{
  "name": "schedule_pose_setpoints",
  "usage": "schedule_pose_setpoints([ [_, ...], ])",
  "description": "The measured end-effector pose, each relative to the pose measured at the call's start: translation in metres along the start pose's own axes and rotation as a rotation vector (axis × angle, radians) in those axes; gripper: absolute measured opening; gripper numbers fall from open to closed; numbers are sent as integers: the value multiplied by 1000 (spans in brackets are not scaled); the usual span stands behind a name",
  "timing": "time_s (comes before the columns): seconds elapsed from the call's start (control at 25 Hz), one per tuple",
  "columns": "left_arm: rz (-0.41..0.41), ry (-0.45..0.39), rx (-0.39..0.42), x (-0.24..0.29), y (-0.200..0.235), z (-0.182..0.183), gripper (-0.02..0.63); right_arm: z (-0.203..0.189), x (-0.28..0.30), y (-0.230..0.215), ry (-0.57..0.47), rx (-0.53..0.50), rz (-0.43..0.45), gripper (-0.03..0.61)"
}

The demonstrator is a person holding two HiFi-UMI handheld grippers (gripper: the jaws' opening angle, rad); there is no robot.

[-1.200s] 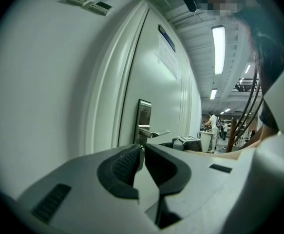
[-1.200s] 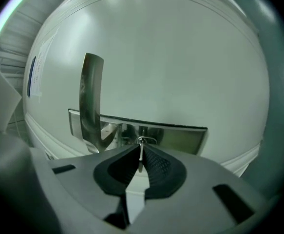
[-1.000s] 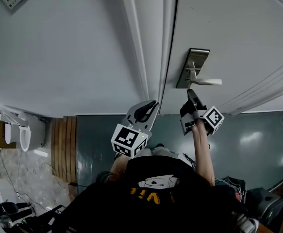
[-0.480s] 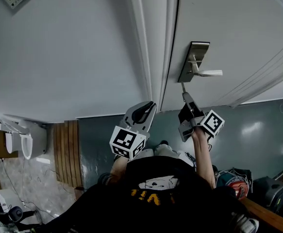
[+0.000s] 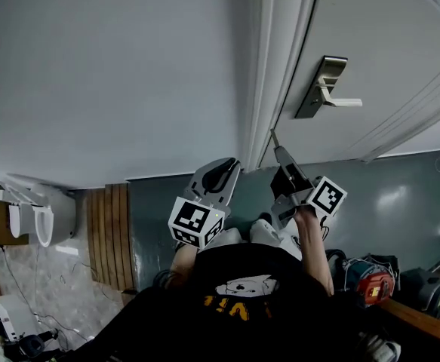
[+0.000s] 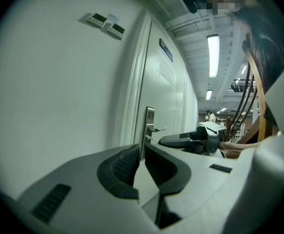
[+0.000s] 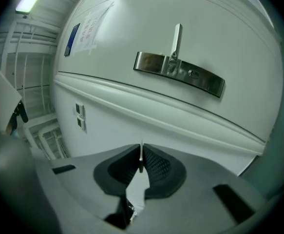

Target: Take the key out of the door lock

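Note:
The silver lock plate with its lever handle is on the white door. My right gripper hangs below and left of it, clear of the door, shut on the thin metal key, which juts from its tips. In the right gripper view the key stands edge-on between the pads, and the lock plate shows a bare keyhole. My left gripper is lower left, shut and empty. From the left gripper view I see its closed tips, the lock plate and the right gripper.
The white door frame runs between door and grey wall. Two wall control panels sit high on the wall. Wooden floor slats lie at left, bags at right. The person's black-shirted torso fills the bottom.
The right gripper has drawn back from the lock plate, down and to the left, with the key in it. The left gripper has stayed where it was.

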State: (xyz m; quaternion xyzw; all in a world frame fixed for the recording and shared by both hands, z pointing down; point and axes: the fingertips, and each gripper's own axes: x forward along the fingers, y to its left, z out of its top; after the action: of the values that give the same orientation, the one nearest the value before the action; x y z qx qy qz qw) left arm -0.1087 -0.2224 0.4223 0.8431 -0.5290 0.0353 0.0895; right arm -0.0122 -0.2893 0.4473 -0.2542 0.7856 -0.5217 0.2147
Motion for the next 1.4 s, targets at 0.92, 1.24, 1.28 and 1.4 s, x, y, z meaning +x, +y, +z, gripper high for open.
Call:
schedule_pose_setpoints([
  [0.92,-34,-47,-84,-72,8,-27,26,-97,-15,32,85,-88,-67,21],
  [1.24,-2,-33,-79,-84,-47,-34,26,-97,-68,40,110,-71,-31,21],
  [1.28,1,-32,-72,-88,-66,-34,26,-95,-87,44,110,-71,-23,21],
  [1.4,15,-33,-58,-95,-102,-37,26,-92,-124,47,111,-67,-9,21],
])
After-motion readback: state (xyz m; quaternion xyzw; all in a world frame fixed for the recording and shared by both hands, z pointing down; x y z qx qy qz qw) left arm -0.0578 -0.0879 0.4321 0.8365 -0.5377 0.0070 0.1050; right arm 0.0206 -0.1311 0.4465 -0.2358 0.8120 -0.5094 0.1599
